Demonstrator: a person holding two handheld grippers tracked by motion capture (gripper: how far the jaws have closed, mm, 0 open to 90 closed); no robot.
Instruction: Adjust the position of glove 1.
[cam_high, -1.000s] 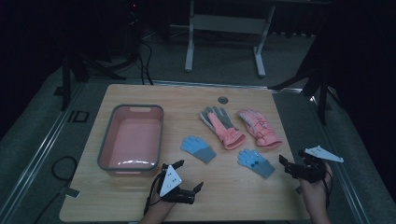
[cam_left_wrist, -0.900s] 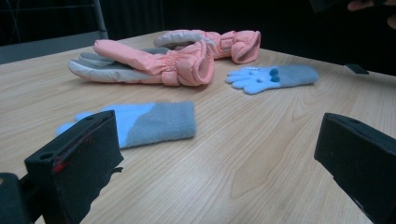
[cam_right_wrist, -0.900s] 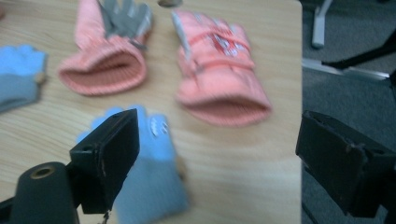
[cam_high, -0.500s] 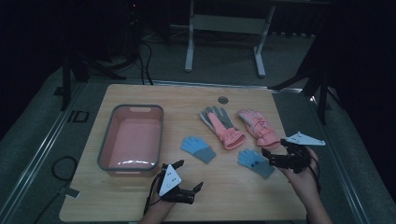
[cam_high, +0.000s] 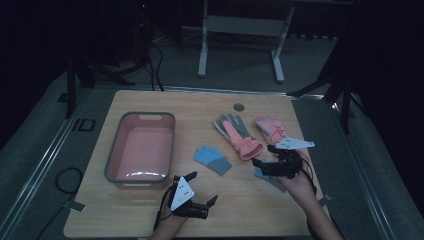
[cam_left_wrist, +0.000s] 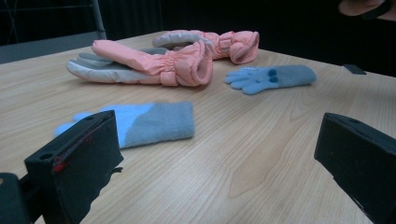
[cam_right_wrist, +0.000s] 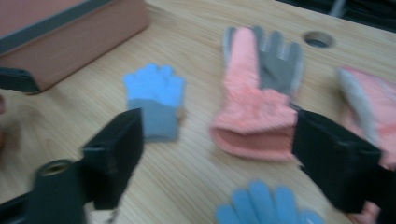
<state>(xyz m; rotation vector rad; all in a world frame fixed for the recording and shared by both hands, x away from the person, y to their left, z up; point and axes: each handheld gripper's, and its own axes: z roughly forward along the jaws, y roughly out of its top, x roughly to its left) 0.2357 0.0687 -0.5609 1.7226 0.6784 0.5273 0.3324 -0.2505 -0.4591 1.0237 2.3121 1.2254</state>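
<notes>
While the right gripper (cam_high: 261, 165) was held open over the small blue glove (cam_right_wrist: 268, 205), the left gripper (cam_high: 204, 189) was rested open on the table (cam_high: 260, 210). The cuff was judged best pinched squarely, clear of the pink glove (cam_right_wrist: 254, 116).

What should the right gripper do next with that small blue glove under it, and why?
Probably lower the right gripper straight down and close on the blue glove. Its jaws stand wide open with nothing between them, and the glove lies flat on the table just below and ahead of them, untouched. The pink tub sits to the left, a likely place to take it.
</notes>
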